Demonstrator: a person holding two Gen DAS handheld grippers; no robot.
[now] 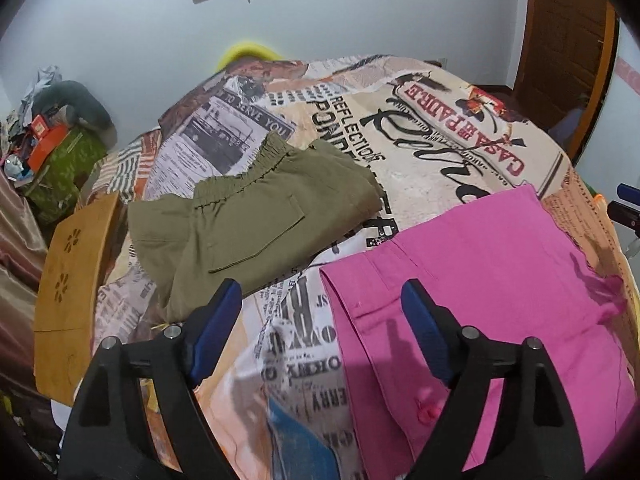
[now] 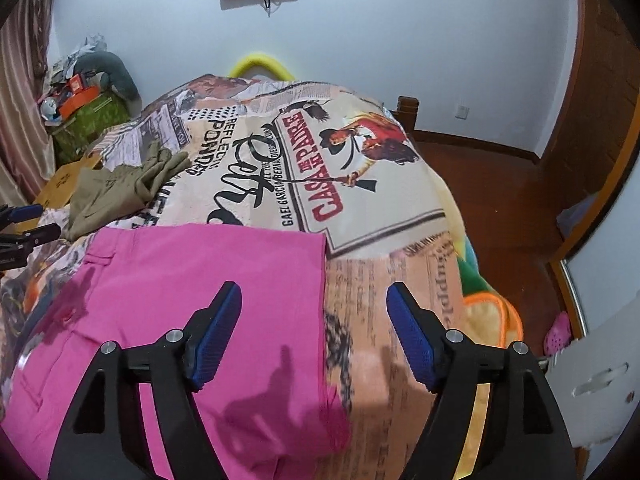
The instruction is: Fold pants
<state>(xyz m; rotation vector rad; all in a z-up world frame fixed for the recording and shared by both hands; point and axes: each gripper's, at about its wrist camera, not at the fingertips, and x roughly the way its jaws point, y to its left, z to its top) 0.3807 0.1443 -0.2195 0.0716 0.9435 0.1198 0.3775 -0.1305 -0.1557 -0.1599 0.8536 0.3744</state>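
"CASA DE PADRE", "REFLECTION" (perhaps "TO SERVE YOU") on printed bedspread (image 2: pixel 360 216)

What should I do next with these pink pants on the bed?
Probably reach down for the next fold: both the left hand-held gripper and right hand-held gripper hang open and empty above the pink pants, which lie flat with only one fold apparent.

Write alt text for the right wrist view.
Folded pink pants lie flat on a bed covered with a newspaper-print blanket, below the open, empty right claw. Folded olive pants sit farther back on the left, near the left claw at the frame edge.
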